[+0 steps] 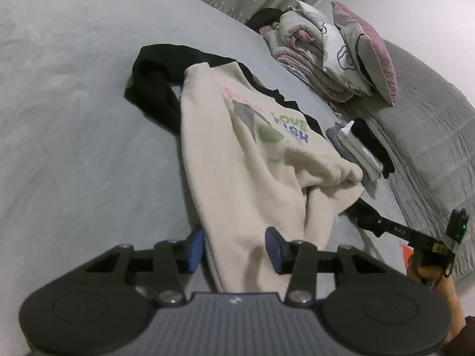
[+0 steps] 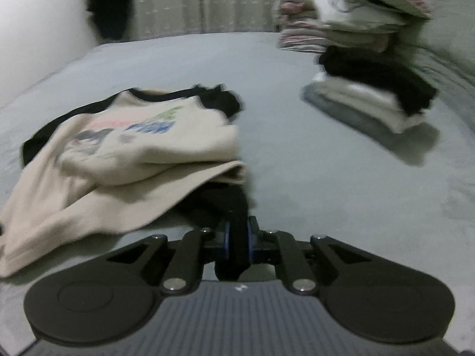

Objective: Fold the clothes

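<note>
A cream sweatshirt [image 1: 237, 160] with black sleeves and a colourful print lies crumpled on the grey bed sheet [image 1: 74, 118]. My left gripper [image 1: 236, 249] is open over its near hem, with cream cloth lying between the blue fingertips. One black sleeve [image 1: 154, 89] trails off at the far left. In the right wrist view the sweatshirt [image 2: 133, 154] lies left of centre, partly doubled over. My right gripper [image 2: 237, 237] is shut on the other black sleeve [image 2: 219, 204], which runs out from under the cream body. That gripper [image 1: 374, 227] also shows at the right of the left wrist view, in a hand.
A stack of folded clothes [image 1: 362, 148] in grey, white and black sits on the bed right of the sweatshirt, also seen as a stack [image 2: 371, 98]. Behind it are a rolled duvet and pillows [image 1: 335, 50]. A grey quilted bedspread [image 1: 430, 124] lies right; a curtain hangs beyond.
</note>
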`<action>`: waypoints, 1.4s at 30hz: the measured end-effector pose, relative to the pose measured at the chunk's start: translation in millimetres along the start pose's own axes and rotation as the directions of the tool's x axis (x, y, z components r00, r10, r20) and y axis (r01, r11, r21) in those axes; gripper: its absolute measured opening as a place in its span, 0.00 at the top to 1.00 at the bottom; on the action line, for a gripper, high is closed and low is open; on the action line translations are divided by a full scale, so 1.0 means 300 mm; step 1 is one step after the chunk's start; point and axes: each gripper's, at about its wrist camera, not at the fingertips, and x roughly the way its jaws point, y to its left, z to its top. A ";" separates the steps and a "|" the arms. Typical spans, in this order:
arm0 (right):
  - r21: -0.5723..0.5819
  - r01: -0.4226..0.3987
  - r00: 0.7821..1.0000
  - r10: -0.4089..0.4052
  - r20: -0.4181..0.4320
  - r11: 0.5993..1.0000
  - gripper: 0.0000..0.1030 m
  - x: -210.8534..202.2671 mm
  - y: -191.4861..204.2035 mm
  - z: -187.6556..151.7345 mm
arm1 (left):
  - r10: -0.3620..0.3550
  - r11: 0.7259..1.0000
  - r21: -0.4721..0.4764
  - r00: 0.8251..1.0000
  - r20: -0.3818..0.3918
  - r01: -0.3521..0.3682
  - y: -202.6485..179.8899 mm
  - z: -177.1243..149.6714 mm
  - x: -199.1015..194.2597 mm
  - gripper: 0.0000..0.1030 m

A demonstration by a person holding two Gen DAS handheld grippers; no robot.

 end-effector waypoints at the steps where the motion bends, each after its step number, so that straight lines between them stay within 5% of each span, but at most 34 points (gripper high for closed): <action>1: 0.007 0.035 0.999 -0.035 0.004 0.999 0.90 0.003 -0.018 0.004 | 0.001 1.000 0.002 1.000 -0.001 -0.001 0.000 0.001 0.000 0.57; 13: 0.053 0.317 0.942 -0.321 0.097 0.947 0.90 0.080 -0.175 0.062 | -0.026 1.000 0.013 0.999 -0.029 0.027 0.001 0.000 -0.001 0.57; 19: 0.208 0.156 0.984 -0.170 0.049 0.966 0.78 0.070 -0.246 0.046 | -0.097 0.994 -0.048 0.993 -0.061 0.094 0.029 -0.012 0.008 0.57; 22: 0.250 0.071 0.993 -0.092 0.075 0.966 0.55 0.021 -0.247 0.044 | -0.124 0.989 -0.090 0.990 -0.063 0.118 0.047 -0.011 0.009 0.57; 32: 0.349 -0.213 0.977 0.200 0.073 0.913 0.61 0.048 -0.210 0.060 | -0.159 0.983 -0.099 0.986 -0.053 0.153 0.064 -0.020 0.016 0.57; 42: 0.352 -0.202 0.979 0.176 0.103 0.914 0.53 0.157 -0.182 0.013 | -0.160 0.966 -0.199 0.986 0.054 0.168 0.069 -0.099 -0.015 0.70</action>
